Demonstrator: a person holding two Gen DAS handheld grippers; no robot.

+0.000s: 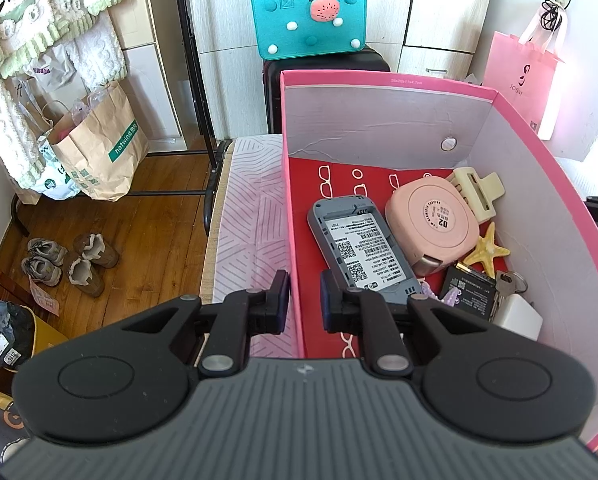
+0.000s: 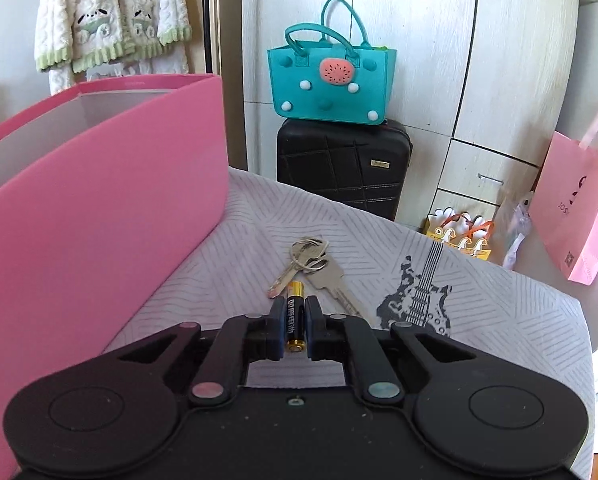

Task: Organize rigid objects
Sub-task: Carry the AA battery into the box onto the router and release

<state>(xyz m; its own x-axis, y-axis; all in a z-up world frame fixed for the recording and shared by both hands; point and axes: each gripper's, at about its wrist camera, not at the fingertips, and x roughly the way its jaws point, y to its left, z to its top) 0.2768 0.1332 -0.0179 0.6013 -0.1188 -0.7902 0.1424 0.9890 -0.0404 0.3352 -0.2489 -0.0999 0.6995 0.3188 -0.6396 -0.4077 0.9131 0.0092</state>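
Battery (image 2: 295, 316) sits lengthwise in my right hand-held gripper (image 2: 295, 322), clamped; pink box (image 2: 99, 184) lies left, held by the other.

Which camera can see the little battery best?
The right wrist view. The battery sits front and centre there, pinched between the right gripper pads, just in front of the keys. The left wrist view doesn't show it, only things inside the pink box.
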